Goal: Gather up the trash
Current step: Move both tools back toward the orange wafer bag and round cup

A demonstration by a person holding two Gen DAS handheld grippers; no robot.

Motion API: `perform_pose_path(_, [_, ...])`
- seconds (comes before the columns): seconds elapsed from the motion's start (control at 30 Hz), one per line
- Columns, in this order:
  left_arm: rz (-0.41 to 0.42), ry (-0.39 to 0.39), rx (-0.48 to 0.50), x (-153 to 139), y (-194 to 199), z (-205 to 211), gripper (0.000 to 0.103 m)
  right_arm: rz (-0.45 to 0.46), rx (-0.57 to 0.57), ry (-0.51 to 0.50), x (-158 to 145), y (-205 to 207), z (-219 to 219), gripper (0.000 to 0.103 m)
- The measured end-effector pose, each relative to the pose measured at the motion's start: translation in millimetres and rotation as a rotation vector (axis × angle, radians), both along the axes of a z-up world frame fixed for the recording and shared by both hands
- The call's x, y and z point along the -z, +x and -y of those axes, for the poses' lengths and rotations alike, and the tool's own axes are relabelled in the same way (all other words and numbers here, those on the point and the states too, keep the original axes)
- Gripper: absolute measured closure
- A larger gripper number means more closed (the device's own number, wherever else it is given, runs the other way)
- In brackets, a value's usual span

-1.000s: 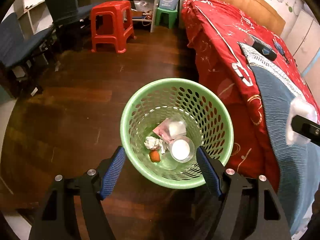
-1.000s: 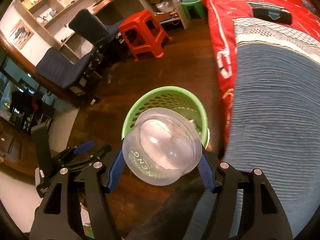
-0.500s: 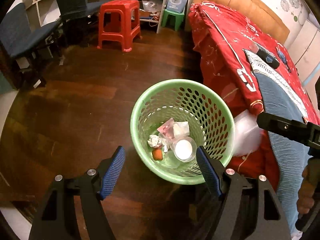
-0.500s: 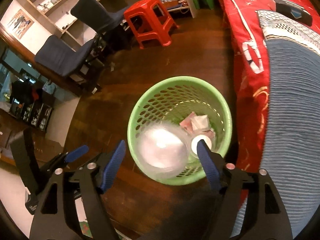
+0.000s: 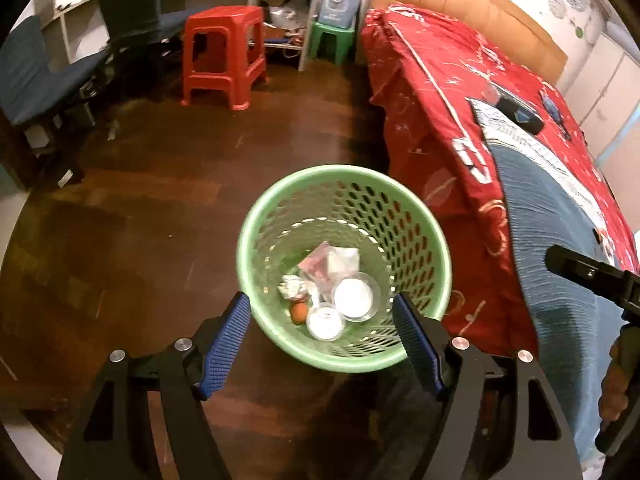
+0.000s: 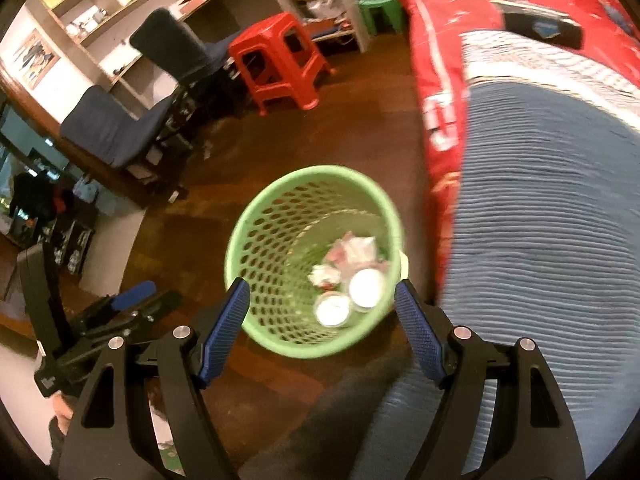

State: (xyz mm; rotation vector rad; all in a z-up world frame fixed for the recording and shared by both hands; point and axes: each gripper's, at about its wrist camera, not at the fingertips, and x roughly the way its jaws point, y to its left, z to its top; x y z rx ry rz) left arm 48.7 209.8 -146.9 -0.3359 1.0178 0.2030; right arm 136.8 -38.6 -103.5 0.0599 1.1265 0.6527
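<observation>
A green perforated trash basket [image 5: 416, 216] stands on the dark wooden floor beside the bed; it also shows in the right wrist view [image 6: 272, 240]. Inside lie two clear plastic cups [image 5: 356, 297] [image 5: 325, 323], a crumpled paper ball [image 5: 292, 286], wrappers [image 5: 328, 260] and a small orange piece [image 5: 298, 313]. My left gripper [image 5: 322, 340] is open and empty above the basket's near rim. My right gripper [image 6: 322, 334] is open and empty above the basket; its body shows at the right of the left wrist view [image 5: 592, 272].
A bed with a red cover [image 5: 432, 92] and blue blanket [image 5: 560, 232] stands right of the basket, with a dark case [image 5: 516, 110] on it. A red stool [image 5: 224, 52], a green stool [image 5: 332, 42], dark chairs [image 5: 40, 76] and shelves stand at the back.
My right gripper held a clear plastic cup, opened over the basket, and the cup dropped in. The right gripper has drawn back toward the bed. The left gripper stayed open.
</observation>
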Motion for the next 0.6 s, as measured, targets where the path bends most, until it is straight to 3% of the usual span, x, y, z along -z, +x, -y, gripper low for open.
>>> perform_pose_path(0.17, [0.014,0.003,0.060,-10,13,27,0.032,0.032,0.092,-0.007,-7,6,51,0.023])
perform_pose_path(0.6, [0.042,0.016,0.220,-37,56,105,0.027,0.111,0.448,-0.090,-25,38,241,0.020])
